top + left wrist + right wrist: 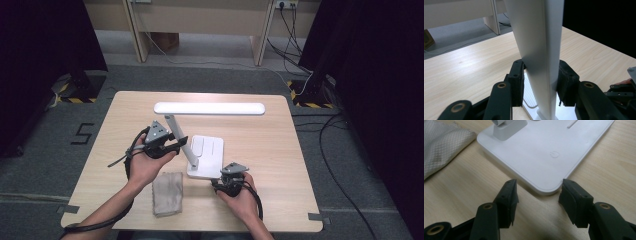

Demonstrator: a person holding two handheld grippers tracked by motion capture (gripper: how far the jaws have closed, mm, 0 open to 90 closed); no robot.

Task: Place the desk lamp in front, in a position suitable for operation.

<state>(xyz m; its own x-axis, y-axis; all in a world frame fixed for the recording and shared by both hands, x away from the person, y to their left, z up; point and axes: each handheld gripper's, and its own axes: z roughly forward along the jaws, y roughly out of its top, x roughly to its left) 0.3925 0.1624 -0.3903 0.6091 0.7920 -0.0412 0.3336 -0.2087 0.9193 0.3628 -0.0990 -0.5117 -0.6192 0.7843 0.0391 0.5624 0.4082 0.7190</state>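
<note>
Where matte white: flat lamp base (544, 152)

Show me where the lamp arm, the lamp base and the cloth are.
lamp arm (541, 50), left gripper view, its broad white face.
lamp base (544, 162), right gripper view, its flat top.
cloth (167, 192), high view, its middle.

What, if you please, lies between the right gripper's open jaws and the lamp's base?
Only bare table: in the right gripper view, the right gripper stands open just short of the lamp base's near corner, not touching it.
</note>
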